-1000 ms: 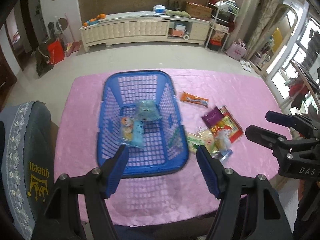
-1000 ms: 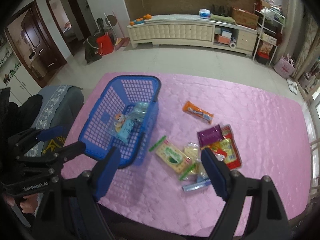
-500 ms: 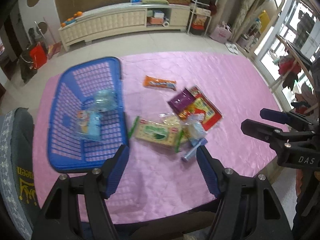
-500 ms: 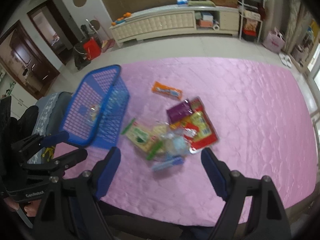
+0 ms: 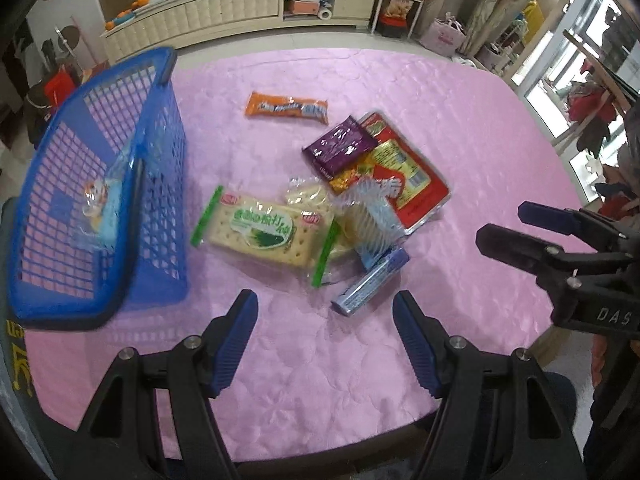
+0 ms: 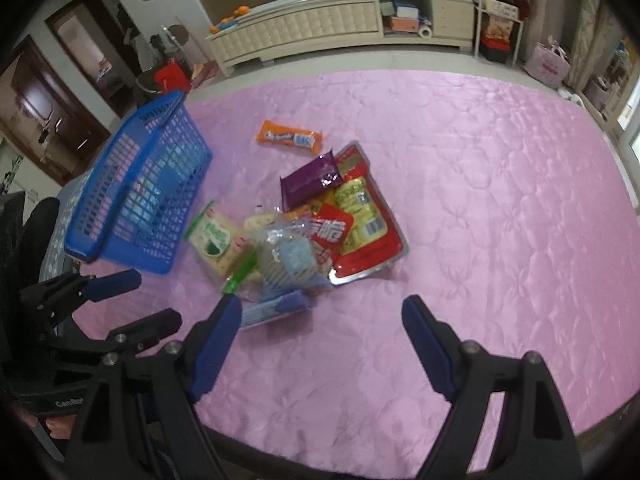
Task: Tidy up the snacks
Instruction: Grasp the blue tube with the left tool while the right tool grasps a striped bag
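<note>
- up front, the left gripper (image 5: 325, 322) has its blue-padded fingers (image 5: 236, 330) spread wide apart, holding nothing and touching nothing — it hangs above the near edge of the pink quilted tablecloth (image 5: 460, 128).
- the right gripper (image 6: 322, 326) is likewise wide apart and empty; its left blue pad (image 6: 216, 336) sits in front of the pile in view, though contact cannot be told.
- the blue plastic lattice basket (image 5: 60, 300) stands at the left of the cloth, with a light-blue cartoon snack packet (image 5: 102, 210) inside it.
- just right of the basket lies a cream cracker pack with green ends (image 5: 262, 232), not touching the basket wall.
- a clear bag of pale biscuits (image 5: 370, 214) overlaps the cracker pack's right end, and a small blue-purple stick packet (image 5: 370, 282) lies at the pile's near edge, closest to the left gripper.
- a red and yellow flat snack bag (image 5: 408, 176) lies under a purple foil wrapper (image 5: 340, 148) at the far side of the pile.
- an orange wrapped bar (image 5: 286, 107) lies alone — apart from the pile, farther back.
</note>
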Action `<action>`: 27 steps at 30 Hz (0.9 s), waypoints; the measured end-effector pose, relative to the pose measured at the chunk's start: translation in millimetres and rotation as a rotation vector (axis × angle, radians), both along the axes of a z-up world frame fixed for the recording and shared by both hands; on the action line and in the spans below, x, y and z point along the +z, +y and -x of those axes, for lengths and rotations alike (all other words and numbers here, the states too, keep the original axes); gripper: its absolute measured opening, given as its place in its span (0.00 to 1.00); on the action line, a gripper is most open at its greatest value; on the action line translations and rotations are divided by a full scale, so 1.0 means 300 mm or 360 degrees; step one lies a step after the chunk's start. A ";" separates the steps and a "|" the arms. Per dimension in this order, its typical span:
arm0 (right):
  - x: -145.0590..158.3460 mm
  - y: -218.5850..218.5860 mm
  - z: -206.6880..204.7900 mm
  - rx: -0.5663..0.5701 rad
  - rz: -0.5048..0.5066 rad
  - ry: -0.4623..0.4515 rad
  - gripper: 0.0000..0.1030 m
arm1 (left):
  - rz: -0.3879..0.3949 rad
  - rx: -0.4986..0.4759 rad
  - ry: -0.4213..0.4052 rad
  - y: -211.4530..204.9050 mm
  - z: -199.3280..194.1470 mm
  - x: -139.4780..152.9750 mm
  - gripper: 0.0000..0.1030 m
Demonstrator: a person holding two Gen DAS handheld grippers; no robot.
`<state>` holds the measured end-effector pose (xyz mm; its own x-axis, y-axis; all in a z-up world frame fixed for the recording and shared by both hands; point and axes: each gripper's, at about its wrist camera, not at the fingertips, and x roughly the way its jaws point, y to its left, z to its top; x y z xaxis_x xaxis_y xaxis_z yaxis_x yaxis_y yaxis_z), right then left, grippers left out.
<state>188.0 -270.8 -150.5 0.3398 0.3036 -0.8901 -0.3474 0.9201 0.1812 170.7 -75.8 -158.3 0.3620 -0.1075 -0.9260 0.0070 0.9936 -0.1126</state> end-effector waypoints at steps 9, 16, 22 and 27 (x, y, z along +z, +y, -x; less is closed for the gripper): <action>-0.156 0.085 -0.041 0.0203 -0.0016 0.0108 0.74 | 0.0024 -0.0015 0.0066 0.002 0.005 -0.156 0.66; -0.244 0.162 -0.111 0.0256 0.0015 0.0219 0.73 | 0.0059 -0.0023 0.0136 0.043 -0.043 -0.211 0.66; -0.270 0.228 -0.175 0.0310 0.0112 0.0249 0.72 | 0.0076 -0.0020 0.0146 0.066 -0.058 -0.226 0.66; -0.300 0.254 -0.192 0.0333 0.0152 0.0284 0.60 | 0.0075 -0.0076 0.0121 0.055 -0.054 -0.216 0.66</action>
<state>245.7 -194.5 -240.3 0.1138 0.2628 -0.9581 -0.5018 0.8476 0.1729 186.8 -59.3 -223.0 0.2844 -0.1670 -0.9441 0.0438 0.9860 -0.1612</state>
